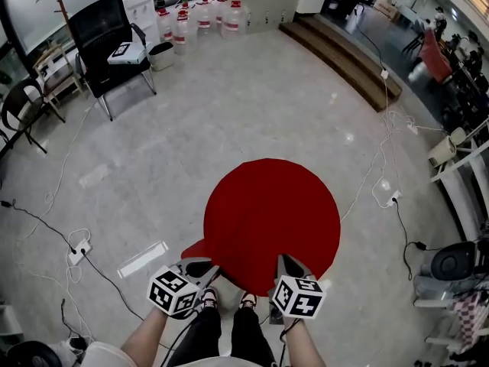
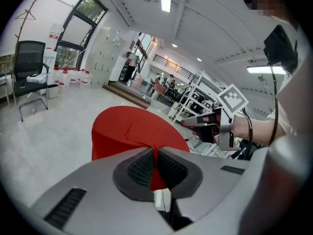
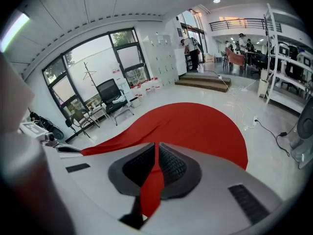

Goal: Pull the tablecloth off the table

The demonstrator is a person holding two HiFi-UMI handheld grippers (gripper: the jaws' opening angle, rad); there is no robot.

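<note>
A round red tablecloth [image 1: 271, 212] covers a small round table in front of me and hides the table itself. My left gripper [image 1: 205, 266] is shut on the cloth's near left edge, which is lifted into a small peak. My right gripper [image 1: 284, 262] is shut on the near right edge. In the left gripper view a fold of the tablecloth [image 2: 134, 126] is pinched between the dark ribbed pads [image 2: 143, 168], and the right gripper [image 2: 195, 124] shows beyond it. In the right gripper view a red strip of tablecloth [image 3: 195, 126] runs down between the pads [image 3: 139, 168].
A black office chair [image 1: 107, 40] stands at the far left, with water jugs [image 1: 202, 17] behind it. Wooden steps [image 1: 344, 60] lie at the far right. Cables and a power strip [image 1: 76, 251] trail over the grey floor. My legs and shoes [image 1: 225, 304] are just below the table.
</note>
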